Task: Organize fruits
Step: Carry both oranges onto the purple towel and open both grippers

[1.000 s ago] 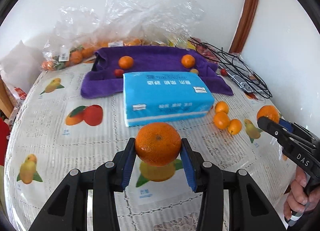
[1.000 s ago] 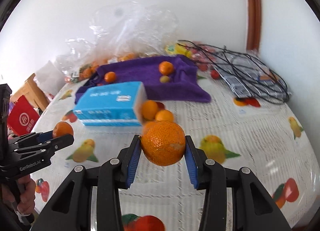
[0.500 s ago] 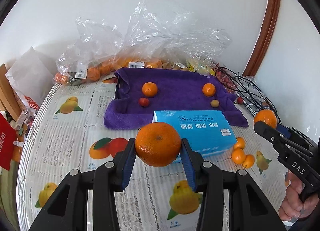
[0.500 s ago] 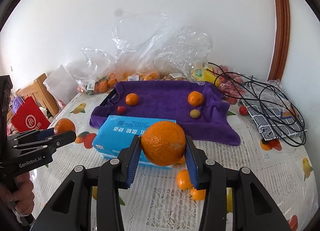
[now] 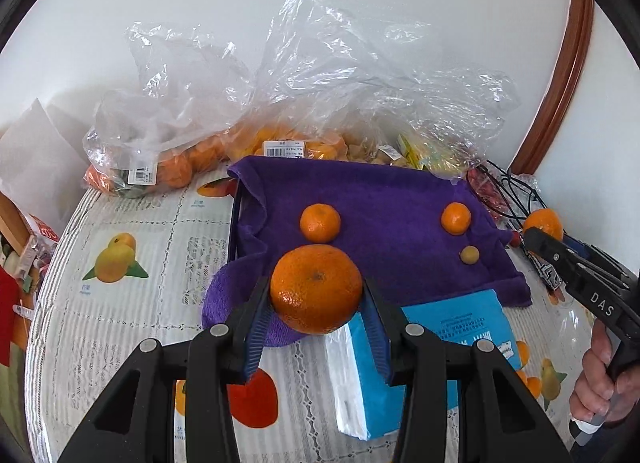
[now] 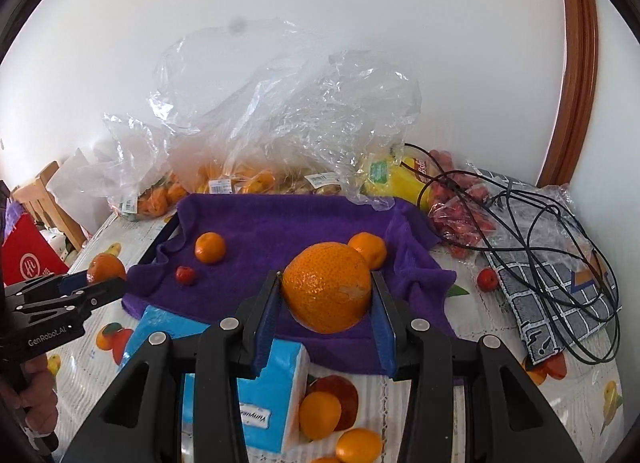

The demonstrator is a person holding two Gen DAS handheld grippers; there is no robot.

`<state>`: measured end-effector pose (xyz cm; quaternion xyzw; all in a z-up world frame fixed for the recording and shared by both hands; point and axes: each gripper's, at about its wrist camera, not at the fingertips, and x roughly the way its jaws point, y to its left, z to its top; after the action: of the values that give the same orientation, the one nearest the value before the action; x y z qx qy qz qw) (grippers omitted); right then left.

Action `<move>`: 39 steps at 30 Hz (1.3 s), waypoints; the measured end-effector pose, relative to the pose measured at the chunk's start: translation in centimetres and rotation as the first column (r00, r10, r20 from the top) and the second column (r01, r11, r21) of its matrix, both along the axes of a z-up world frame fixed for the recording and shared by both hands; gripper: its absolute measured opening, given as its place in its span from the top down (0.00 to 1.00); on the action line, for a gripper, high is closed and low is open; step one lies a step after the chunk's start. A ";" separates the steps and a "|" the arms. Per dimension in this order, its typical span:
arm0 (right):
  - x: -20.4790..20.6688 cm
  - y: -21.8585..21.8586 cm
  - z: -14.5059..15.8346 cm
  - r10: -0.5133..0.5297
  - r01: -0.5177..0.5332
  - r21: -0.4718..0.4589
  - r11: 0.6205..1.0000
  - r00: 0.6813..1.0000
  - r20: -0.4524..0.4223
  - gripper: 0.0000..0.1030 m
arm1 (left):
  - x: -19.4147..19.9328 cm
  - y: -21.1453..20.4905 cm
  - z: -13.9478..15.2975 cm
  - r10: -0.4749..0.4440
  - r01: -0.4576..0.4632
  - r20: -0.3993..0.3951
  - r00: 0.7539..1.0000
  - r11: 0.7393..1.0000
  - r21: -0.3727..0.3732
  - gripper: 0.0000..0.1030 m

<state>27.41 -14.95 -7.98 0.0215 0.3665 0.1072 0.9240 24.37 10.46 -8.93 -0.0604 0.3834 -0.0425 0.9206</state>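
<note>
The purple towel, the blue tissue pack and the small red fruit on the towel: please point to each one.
Purple towel (image 6: 288, 231): right wrist view, bare middle of the cloth.
Blue tissue pack (image 5: 452, 319): left wrist view, blue top face.
Small red fruit (image 6: 185, 275): right wrist view, its centre.

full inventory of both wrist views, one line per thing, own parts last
held oranges: 2, orange, one clamped in each gripper
purple towel: 1, spread at table centre-back
oranges on towel: 2, orange, left and right
small yellowish fruit: 1, on towel, right
small red fruit: 1, on towel, left
red fruit off the towel: 1, on the tablecloth, right
loose oranges: at least 2, by tissue pack
tissue pack: 1, blue, front of towel
plastic bags: several, clear, fruit inside, by wall
black cable: right, over checked cloth
tablecloth: white, fruit print
left gripper: black, blue pads, jaws shut on orange
right gripper: same
hands: 1 visible per view, on the other gripper's handle
</note>
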 end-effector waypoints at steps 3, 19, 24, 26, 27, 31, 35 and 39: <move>1.1 -0.3 -1.5 0.001 -0.001 0.017 1.000 1.000 -0.023 0.59 | 0.3 0.9 -0.4 0.008 -0.008 0.008 1.000 1.000 -0.011 0.60; 3.8 -0.2 -6.6 0.008 -0.003 0.034 0.999 0.989 -0.148 0.59 | 0.8 1.3 -2.0 0.024 -0.024 -0.015 1.000 1.000 -0.003 0.60; 3.7 -0.3 -6.6 0.010 -0.004 0.045 0.999 0.989 -0.148 0.58 | 1.3 1.2 -2.1 0.025 -0.026 -0.022 0.999 1.000 -0.015 0.60; 3.6 -0.4 -6.4 0.016 -0.008 0.058 0.998 0.990 -0.142 0.58 | 1.6 0.9 -2.2 0.027 -0.027 -0.030 0.999 1.000 -0.011 0.60; 3.4 -0.4 -6.3 0.016 -0.008 0.057 0.998 0.990 -0.142 0.58 | 1.9 0.7 -2.2 0.029 -0.029 -0.039 0.999 1.000 -0.009 0.60; 2.3 -0.6 -5.6 0.022 -0.015 0.060 0.998 0.993 -0.118 0.56 | 2.8 -0.1 -1.8 0.021 -0.021 -0.048 0.999 1.000 -0.001 0.60; 1.5 -1.1 -5.0 0.015 -0.012 0.032 0.999 0.994 -0.106 0.54 | 4.3 -1.2 -1.5 0.013 -0.012 -0.082 0.997 1.000 0.011 0.59; 0.8 -1.7 -4.3 -0.007 0.004 -0.037 0.999 0.996 -0.084 0.53 | 5.8 -2.2 -2.3 0.026 -0.026 -0.097 0.995 1.000 0.001 0.59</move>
<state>28.24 -16.66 -12.32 0.0102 0.4070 0.0969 0.9082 30.20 8.24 -11.23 -0.0677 0.4270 -0.0278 0.9013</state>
